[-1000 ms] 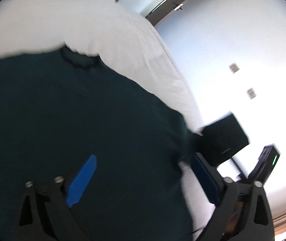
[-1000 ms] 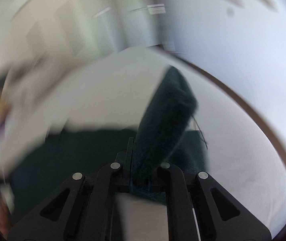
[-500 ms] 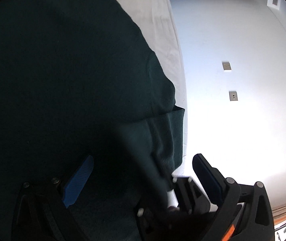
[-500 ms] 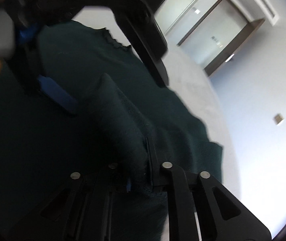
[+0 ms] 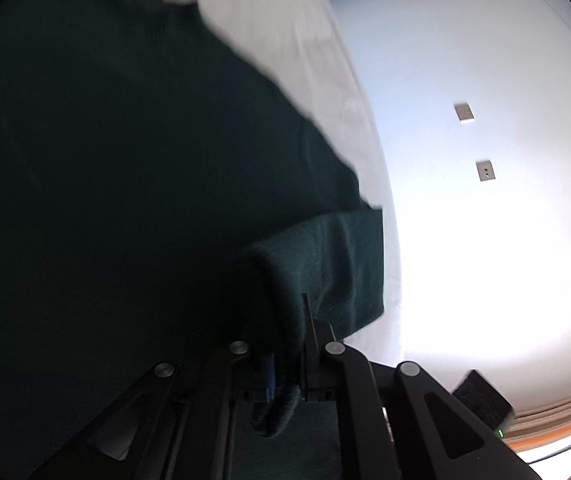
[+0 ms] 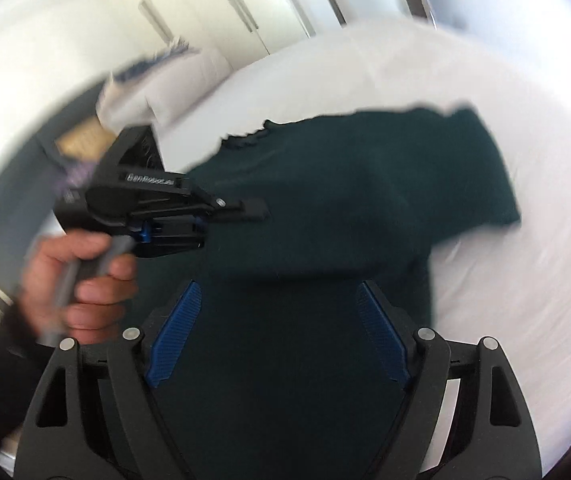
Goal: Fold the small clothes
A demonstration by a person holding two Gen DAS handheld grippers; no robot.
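Both grippers matter to this hand-over: the left gripper [image 5: 285, 364] has just been closing and now pinches a fold of the dark green shirt [image 5: 133, 168] between its pads, while the right gripper [image 6: 277, 328] has just been opening and stands wide with its blue pads [image 6: 175, 334] apart, nothing pressed between them, only flat fabric beneath. That shirt lies spread on the white bed sheet [image 6: 505, 280], neckline away from the right wrist camera, 1 sleeve out toward the right of that view. In the left wrist view the pinched cloth rises in a ridge just ahead of the jaws, with a doubled flap lying near the sheet's edge. A person's hand [image 6: 85, 276] grips the left tool's handle. To do this fold well, I judge the left should carry its pinch low and straight across the body so the layer lands without bunching, and the right should pin or smooth the crease line rather than drag it.
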